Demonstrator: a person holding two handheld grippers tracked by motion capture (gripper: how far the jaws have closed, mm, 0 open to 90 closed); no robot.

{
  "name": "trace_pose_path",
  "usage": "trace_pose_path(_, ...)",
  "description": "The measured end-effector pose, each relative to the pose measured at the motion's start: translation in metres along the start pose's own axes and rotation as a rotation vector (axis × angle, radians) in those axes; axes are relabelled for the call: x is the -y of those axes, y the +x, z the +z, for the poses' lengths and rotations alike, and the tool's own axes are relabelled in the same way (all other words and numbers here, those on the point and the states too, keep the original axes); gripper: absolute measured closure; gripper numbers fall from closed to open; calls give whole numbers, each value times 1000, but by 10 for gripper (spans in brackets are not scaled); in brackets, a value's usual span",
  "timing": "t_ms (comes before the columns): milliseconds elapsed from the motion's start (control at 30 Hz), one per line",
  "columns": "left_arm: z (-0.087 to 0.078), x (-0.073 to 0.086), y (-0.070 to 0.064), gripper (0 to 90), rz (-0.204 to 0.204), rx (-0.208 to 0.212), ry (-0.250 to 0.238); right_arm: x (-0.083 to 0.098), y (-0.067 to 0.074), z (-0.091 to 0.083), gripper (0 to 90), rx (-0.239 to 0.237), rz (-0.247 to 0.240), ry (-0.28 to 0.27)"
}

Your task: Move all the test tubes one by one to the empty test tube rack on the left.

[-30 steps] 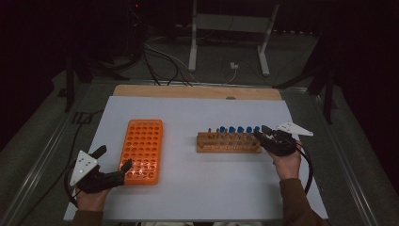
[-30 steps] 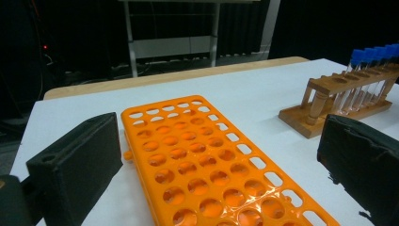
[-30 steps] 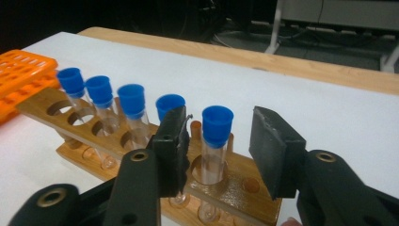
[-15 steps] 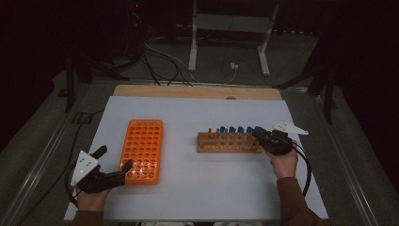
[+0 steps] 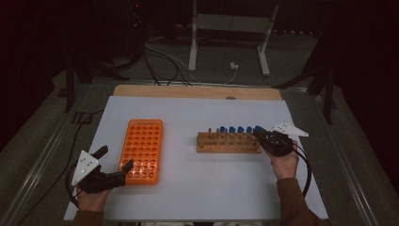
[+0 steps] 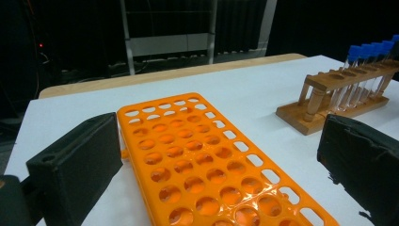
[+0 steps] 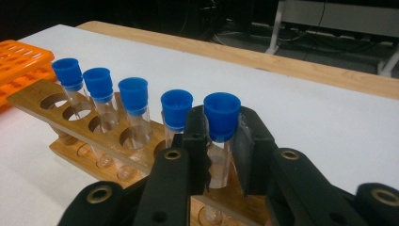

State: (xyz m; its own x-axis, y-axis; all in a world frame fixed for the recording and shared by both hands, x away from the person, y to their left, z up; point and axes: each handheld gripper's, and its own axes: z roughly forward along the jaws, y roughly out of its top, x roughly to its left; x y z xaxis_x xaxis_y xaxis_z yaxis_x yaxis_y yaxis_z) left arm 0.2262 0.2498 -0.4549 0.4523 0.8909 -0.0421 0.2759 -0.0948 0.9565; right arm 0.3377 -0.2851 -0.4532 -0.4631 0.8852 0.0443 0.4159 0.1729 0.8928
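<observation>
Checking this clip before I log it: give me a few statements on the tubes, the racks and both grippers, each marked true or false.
1. The right gripper has its jaws closed on the end blue-capped tube. True.
2. That tube has been lifted clear of the wooden rack. False: it stands in its hole in the rack.
3. Five blue-capped tubes stand in the wooden rack. True.
4. The orange rack is full of tubes. False: every hole in view is bare.
5. The left gripper grips the orange rack. False: its jaws stand wide apart, on either side of the rack's near end.
</observation>
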Motion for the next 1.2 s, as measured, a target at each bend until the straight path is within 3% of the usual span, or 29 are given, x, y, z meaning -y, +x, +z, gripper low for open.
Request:
trace_pose_path(700, 4, -1, -1, 10, -13, 32, 15, -15, 0, -14, 761, 12, -4, -49)
trace_pose_path(900, 6, -8, -5, 10, -12, 46, 12, -24, 0, -20, 761, 13, -14, -67)
trace_pose_path(1200, 15, -24, -17, 10, 22, 81, 7, -44, 3, -38, 761, 22, -51, -105)
